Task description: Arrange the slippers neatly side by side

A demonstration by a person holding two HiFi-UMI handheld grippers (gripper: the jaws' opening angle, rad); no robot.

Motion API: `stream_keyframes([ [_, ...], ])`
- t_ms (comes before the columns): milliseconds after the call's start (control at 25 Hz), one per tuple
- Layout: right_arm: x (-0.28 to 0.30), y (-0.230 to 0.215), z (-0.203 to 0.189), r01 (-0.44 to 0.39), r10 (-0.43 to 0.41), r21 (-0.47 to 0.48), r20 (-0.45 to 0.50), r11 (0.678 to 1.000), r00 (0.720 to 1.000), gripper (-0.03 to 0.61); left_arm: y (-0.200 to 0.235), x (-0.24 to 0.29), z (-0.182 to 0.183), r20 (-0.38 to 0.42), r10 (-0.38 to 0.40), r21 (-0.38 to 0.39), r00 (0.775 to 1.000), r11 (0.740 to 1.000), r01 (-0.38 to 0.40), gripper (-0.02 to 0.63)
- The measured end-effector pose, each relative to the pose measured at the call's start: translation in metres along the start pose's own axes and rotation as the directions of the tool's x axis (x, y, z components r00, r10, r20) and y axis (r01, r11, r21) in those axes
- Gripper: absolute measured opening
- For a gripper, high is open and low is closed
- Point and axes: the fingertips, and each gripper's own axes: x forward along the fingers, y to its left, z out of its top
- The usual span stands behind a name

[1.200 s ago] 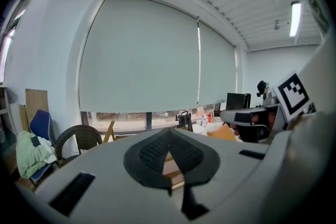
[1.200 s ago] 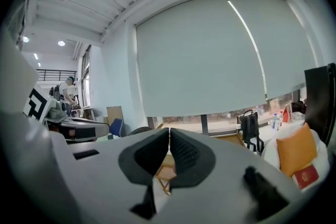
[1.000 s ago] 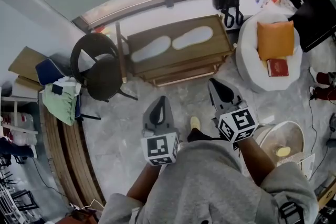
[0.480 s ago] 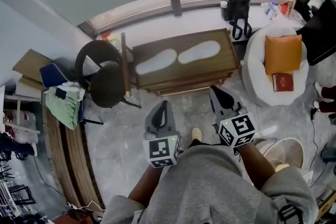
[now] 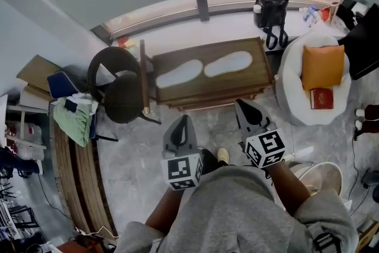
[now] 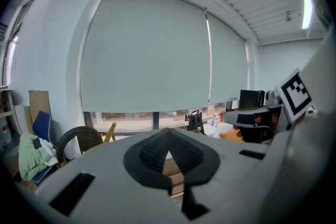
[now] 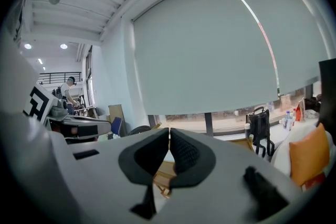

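Observation:
Two white slippers lie end to end on a low wooden table (image 5: 260, 77) ahead of me, the left slipper (image 5: 179, 73) and the right slipper (image 5: 228, 63). My left gripper (image 5: 180, 121) hovers over the floor short of the table's front edge, shut with nothing held. My right gripper (image 5: 242, 105) is beside it, nearer the table's right front corner, also shut and empty. In the left gripper view the left gripper (image 6: 168, 137) has its dark pads pressed together, pointing toward the window. In the right gripper view the right gripper (image 7: 169, 131) is the same, with the table partly hidden behind it.
A dark wicker chair (image 5: 115, 89) stands left of the table, with green cloth (image 5: 74, 118) further left. A white beanbag (image 5: 293, 92) with an orange cushion (image 5: 323, 66) and a red book (image 5: 321, 98) sits right. A black bag (image 5: 271, 9) is by the window, a fan (image 5: 323, 172) at lower right.
The head view has drifted, so the table and slippers sit slightly lower and further right in the picture. Both grippers stay shut and keep their places in front of me.

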Motion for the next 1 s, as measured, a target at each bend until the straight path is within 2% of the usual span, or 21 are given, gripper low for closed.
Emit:
stream_keyframes([
  [320, 0.022, -0.008, -0.003, 0.001, -0.001, 0.011, -0.027, 1.0, 1.0, 0.026, 0.01, 0.024, -0.002, -0.033, -0.013, 0.004, 0.999, 1.0, 0.013, 0.012],
  [680, 0.071, -0.033, -0.011, 0.039, -0.038, 0.004, -0.099, 0.999, 0.994, 0.028, 0.032, 0.078, 0.006, -0.055, -0.051, -0.001, 0.997, 0.999, 0.051, 0.012],
  [1000, 0.126, -0.044, -0.017, 0.052, -0.054, -0.018, -0.176, 0.998, 0.983, 0.029, 0.07, 0.13, 0.007, -0.096, -0.079, -0.008, 0.992, 0.997, 0.078, 0.012],
])
